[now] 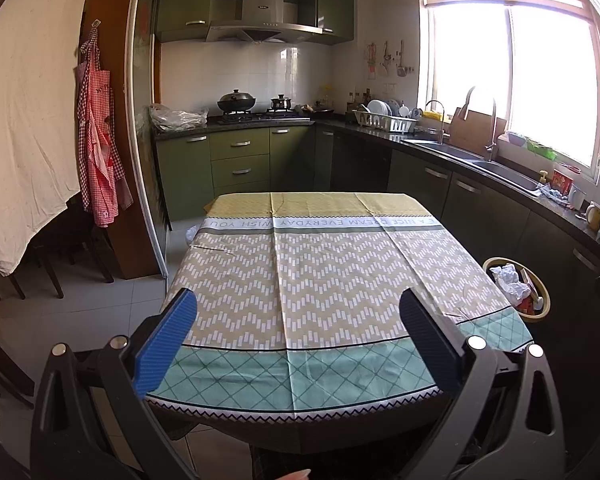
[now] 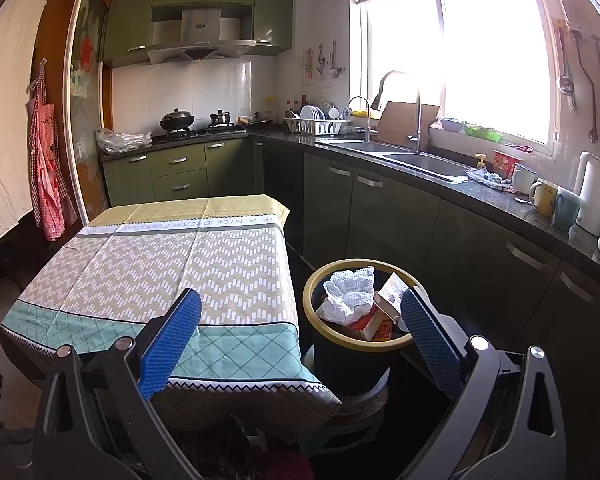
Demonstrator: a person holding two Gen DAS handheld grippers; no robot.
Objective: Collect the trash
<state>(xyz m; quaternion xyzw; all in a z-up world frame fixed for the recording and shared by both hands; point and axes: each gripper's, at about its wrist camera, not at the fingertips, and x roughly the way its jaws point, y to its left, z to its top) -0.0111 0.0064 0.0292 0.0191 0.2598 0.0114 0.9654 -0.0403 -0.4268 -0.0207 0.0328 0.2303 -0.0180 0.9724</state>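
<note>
A dark trash bin with a yellow rim [image 2: 314, 280] stands on a low stool to the right of the table; it also shows in the left wrist view [image 1: 546, 300]. Inside lie a crumpled white paper towel [image 2: 350, 292] and red and white cartons [image 2: 374, 322]. The table [image 2: 160, 264] carries a patterned cloth [image 1: 320, 272] with nothing on it. My left gripper [image 1: 298, 304] is open and empty above the table's near edge. My right gripper [image 2: 300, 306] is open and empty, its right finger just in front of the bin.
Green kitchen cabinets and a dark counter [image 2: 480, 196] run along the back and right, with a sink [image 2: 424, 160], mugs [image 2: 544, 196], a dish rack [image 2: 316, 124] and a stove with pots [image 2: 178, 120]. A red apron [image 1: 98, 148] hangs at left. Chairs [image 1: 40, 256] stand at left.
</note>
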